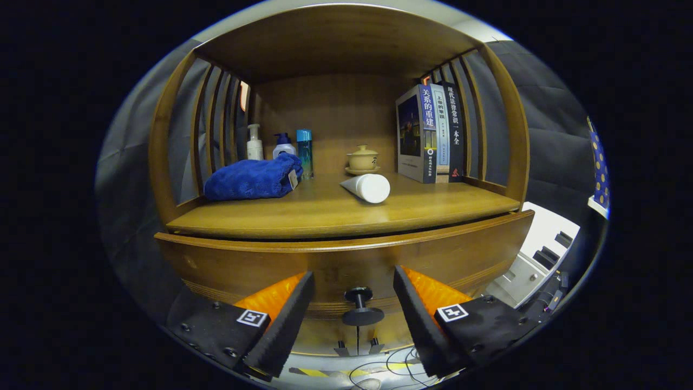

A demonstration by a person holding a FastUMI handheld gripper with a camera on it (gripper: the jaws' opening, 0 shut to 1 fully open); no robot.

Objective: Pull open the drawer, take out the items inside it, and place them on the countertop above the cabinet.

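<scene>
Glossy wooden countertop (325,214); round drawer knob (360,304) between spread hand-held gripper (354,292) fingers.

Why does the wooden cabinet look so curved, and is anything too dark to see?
Gripper view: the fisheye lens bows the drawer front and countertop edge; the shelf's back corners sit in shadow, while the white tube and blue towel are well lit and sharp. The open gripper straddles the dark drawer knob.
</scene>
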